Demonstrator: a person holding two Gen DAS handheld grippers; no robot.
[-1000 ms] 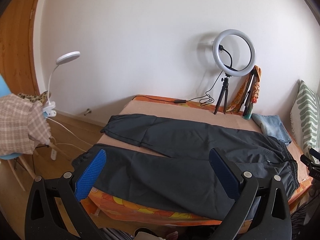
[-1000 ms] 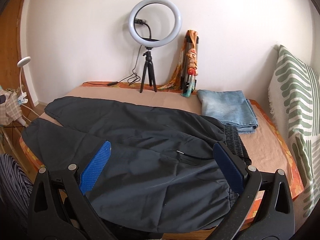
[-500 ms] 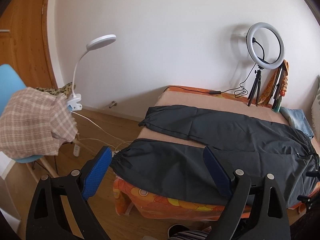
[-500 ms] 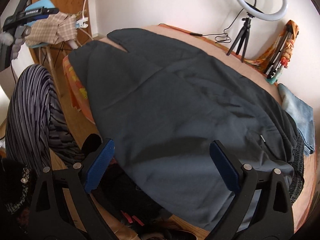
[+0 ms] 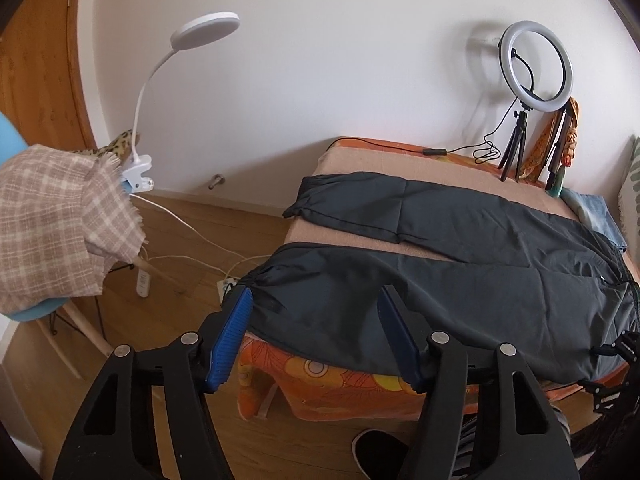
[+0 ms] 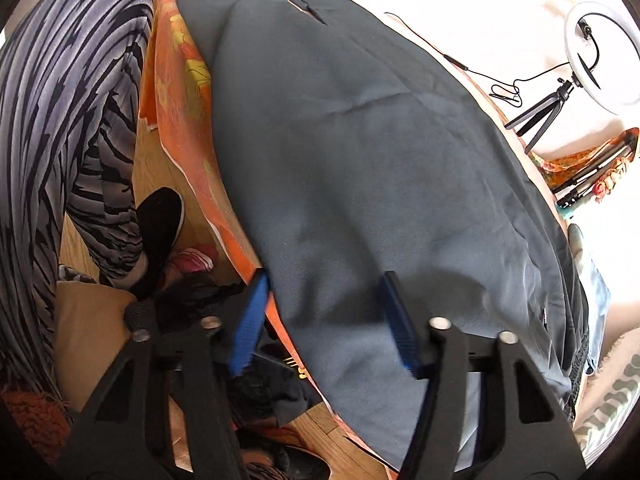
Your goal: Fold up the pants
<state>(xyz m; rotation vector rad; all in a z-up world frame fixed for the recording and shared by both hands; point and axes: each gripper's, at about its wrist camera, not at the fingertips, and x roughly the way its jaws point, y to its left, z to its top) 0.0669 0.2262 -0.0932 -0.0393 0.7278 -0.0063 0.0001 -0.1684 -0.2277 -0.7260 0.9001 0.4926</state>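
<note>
Both grippers had dropped closer to the near edge of the bed since half a second earlier, the gap between their blue pads narrower than before. On the left, the left gripper [image 5: 314, 312] hovered with jaws partly open at the cuff of the nearer leg, its fingers [image 5: 230, 338] framing the hem without clamping it. Meanwhile the right gripper [image 6: 324, 300] hung over the fabric near the waist end, jaws likewise partly open and holding nothing; whether its pads touched the cloth could not be told. Between them, the dark grey pants [image 5: 460, 276] lay spread flat along the bed [image 5: 352, 388], both legs pointing toward the floor lamp's side, the nearer leg draped over the orange patterned cover. Beyond them stood a ring light [image 5: 536, 68] on a small tripod against the white wall, with folded jeans [image 5: 596, 212] beside the waistband. A white clip lamp [image 5: 200, 36] rose over a plaid cloth [image 5: 52, 220] at the left.
</note>
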